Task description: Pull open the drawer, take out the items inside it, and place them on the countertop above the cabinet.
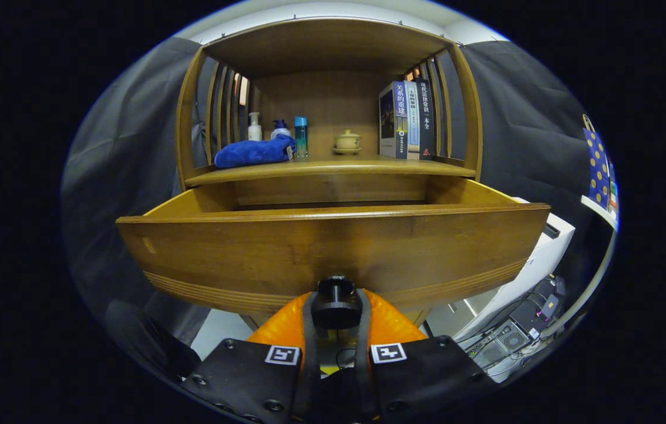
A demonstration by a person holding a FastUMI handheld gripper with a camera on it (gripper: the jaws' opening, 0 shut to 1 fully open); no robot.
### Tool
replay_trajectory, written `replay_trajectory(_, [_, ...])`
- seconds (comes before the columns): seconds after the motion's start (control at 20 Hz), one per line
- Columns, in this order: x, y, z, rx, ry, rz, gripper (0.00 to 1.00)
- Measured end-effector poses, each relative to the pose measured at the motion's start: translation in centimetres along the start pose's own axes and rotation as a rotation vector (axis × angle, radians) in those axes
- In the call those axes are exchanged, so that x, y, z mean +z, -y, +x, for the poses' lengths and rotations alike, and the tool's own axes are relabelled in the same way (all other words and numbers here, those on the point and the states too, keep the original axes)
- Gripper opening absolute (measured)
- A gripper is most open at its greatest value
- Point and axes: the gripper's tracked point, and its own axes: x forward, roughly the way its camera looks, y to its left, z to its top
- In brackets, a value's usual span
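A wooden drawer (333, 247) stands pulled out from the cabinet, its front panel facing me. Its round dark knob (335, 303) sits between my fingers, and my gripper (335, 312) is shut on it. The drawer's inside is hidden behind the front panel; I see only the top of its side walls and back. Above the drawer runs the wooden countertop (333, 168). On it lie a folded blue cloth (253, 152), three small bottles (277, 129), a small lidded cup (347, 141) and a few upright books (406, 121).
The countertop is enclosed by a slatted wooden hutch (327, 53) with a roof. There is bare countertop between the cup and the blue cloth. To the right of the drawer stands a white unit (536, 268) with cables and electronics below it.
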Motion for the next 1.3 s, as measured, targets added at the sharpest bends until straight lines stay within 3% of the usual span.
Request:
replay_trajectory(0.3, [-0.5,0.0,-1.3,-0.004,-0.011,0.009,0.30])
replay_trajectory(0.65, [0.6,-0.2,-1.7,0.006,-0.030,0.006,0.49])
replay_trajectory(0.7, [1.4,-0.4,-2.1,0.014,-0.014,0.021,0.53])
replay_trajectory(0.9, [6.3,-0.7,-3.6,0.021,0.044,0.032,0.87])
replay_trajectory(1.1, [10.5,-0.7,-4.7,0.012,0.084,0.015,1.00])
replay_trajectory(1.3, [14.0,-1.5,-3.7,0.030,0.100,0.004,1.00])
